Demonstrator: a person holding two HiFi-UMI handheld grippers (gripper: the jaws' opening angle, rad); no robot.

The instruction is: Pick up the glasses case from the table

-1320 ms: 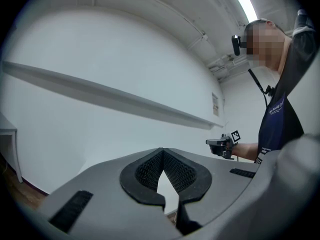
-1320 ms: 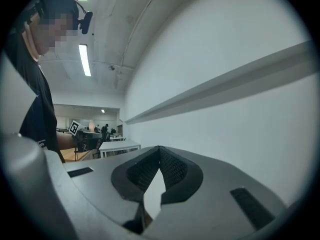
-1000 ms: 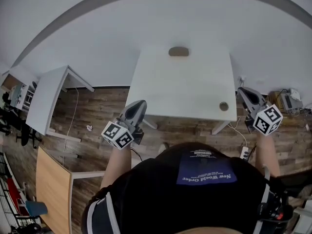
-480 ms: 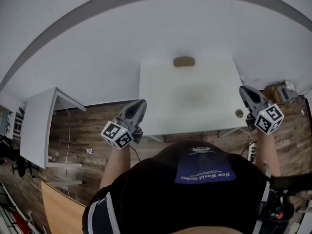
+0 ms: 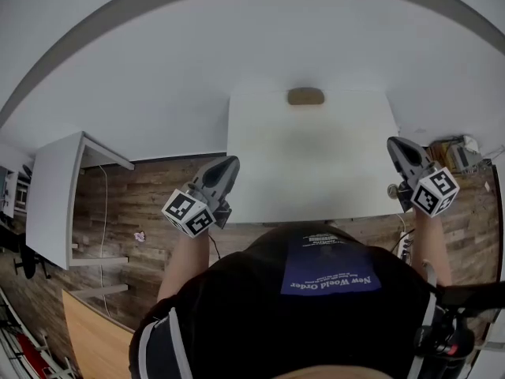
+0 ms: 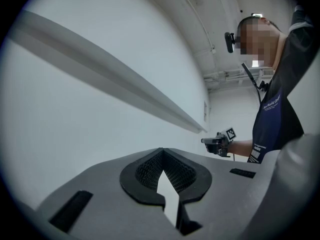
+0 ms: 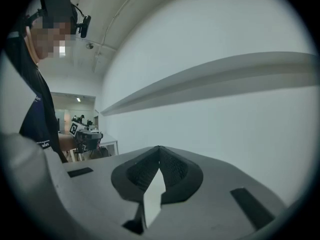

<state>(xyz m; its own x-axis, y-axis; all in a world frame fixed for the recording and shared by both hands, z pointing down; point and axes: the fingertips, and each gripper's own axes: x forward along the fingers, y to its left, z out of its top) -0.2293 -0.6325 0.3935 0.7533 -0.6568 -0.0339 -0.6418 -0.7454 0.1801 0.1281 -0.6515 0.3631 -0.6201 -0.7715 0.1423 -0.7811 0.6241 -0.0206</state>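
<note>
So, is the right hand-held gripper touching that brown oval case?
Apart. The head view shows the right hand-held gripper by the white table's right edge, the brown oval glasses case far across it.

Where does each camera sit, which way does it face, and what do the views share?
Head view: on the person's head, facing steeply down at the table and glasses case; shows torso, forearms, left gripper, right gripper.
Left gripper view: on the left gripper, along its shut jaws toward a white wall; torso at right.
Right gripper view: on the right gripper, likewise toward the wall; torso at left.
Shared: each gripper view shows the other gripper.
</note>
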